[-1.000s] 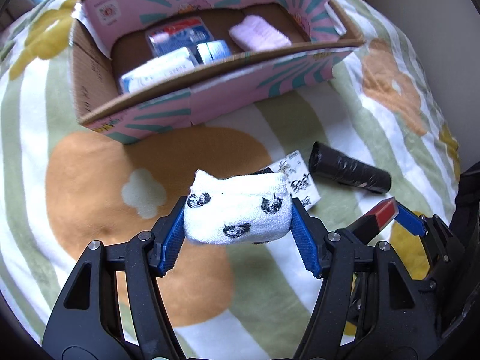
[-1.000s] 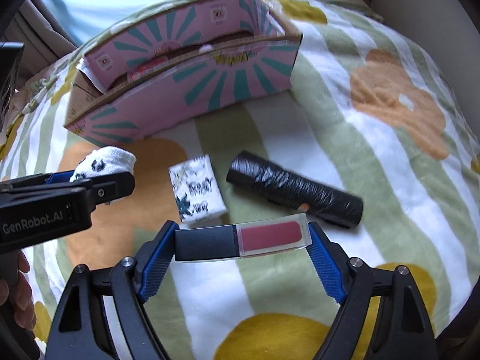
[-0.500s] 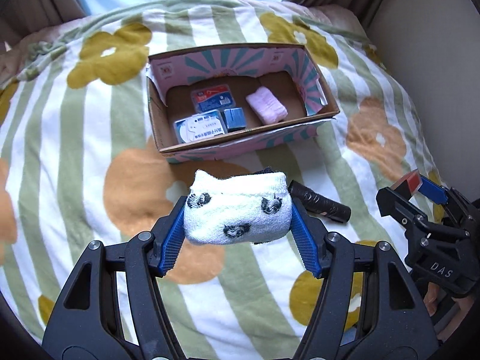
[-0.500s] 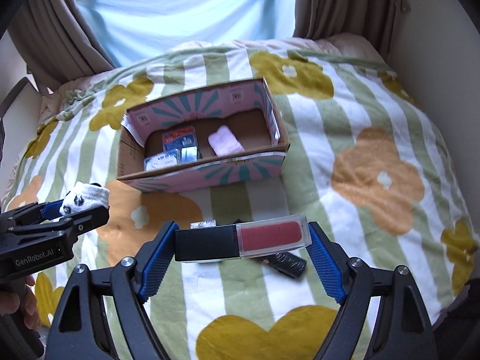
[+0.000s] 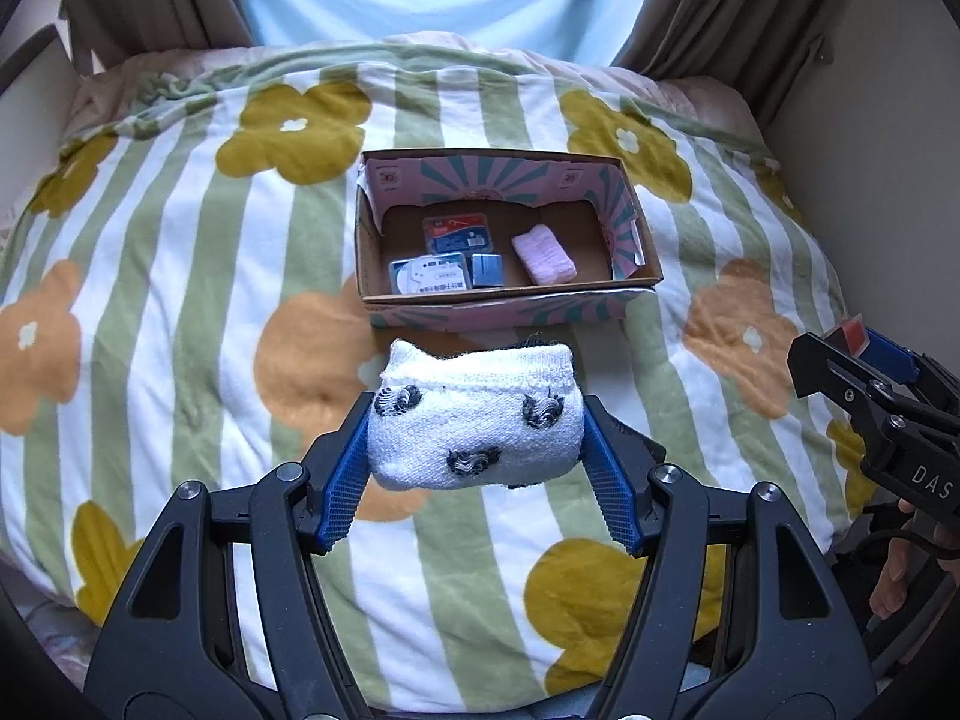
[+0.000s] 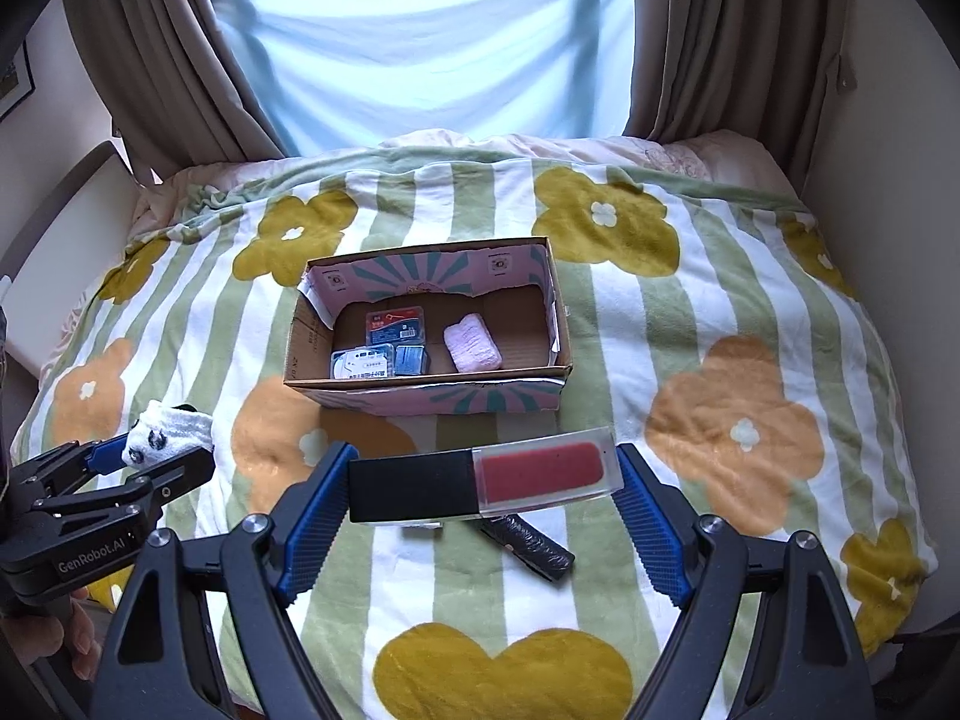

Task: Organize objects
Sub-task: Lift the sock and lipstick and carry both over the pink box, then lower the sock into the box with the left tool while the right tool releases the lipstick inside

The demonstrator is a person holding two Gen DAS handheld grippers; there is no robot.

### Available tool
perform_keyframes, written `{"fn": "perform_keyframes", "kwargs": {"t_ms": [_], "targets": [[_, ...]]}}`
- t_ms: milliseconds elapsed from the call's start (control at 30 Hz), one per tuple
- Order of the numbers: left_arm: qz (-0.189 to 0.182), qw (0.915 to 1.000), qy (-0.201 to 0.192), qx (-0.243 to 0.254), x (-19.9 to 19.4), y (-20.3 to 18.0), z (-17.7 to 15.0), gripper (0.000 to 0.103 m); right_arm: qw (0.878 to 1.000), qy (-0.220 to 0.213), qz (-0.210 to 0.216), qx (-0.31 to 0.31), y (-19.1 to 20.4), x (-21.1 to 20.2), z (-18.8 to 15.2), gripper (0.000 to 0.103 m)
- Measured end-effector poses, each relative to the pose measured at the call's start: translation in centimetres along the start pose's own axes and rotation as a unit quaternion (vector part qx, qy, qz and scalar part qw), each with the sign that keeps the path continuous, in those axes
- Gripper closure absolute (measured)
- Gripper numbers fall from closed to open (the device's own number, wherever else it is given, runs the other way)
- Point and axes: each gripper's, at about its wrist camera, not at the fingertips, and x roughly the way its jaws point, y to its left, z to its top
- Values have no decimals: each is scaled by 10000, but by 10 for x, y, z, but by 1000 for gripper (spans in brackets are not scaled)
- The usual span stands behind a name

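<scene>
Ahead, beyond both raised grippers, sits the open cardboard box (image 5: 510, 300): left gripper (image 5: 477, 468) clamps a rolled sock (image 5: 474, 426), right gripper (image 6: 483, 501) a lip-gloss tube (image 6: 480, 483) crosswise.

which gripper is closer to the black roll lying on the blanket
Right. The right hand-held gripper hovers just above the black roll; the left hand-held gripper sits well off to its left.

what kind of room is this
Most likely a bedroom: a bed under a flower-print striped blanket, brown curtains beside a covered window, and a cardboard box of small items on the bed.
</scene>
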Motion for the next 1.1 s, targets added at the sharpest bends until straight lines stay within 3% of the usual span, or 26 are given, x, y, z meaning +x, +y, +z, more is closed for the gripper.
{"fn": "perform_keyframes", "kwargs": {"t_ms": [367, 600, 900, 1100], "targets": [[92, 9998, -52, -140, -1, -6, 12, 41, 9998, 13, 175, -75, -9, 6, 12, 22], [91, 9997, -39, -230, 15, -7, 40, 41, 9995, -25, 262, -173, -15, 24, 48, 22], [168, 9992, 48, -370, 71, 3, 98, 41, 9979, 90, 416, -480, -9, 91, 108, 22], [245, 9988, 213, -374, 127, 12, 134, 41, 9974, 347, 545, -313, -7, 151, 138, 22]]}}
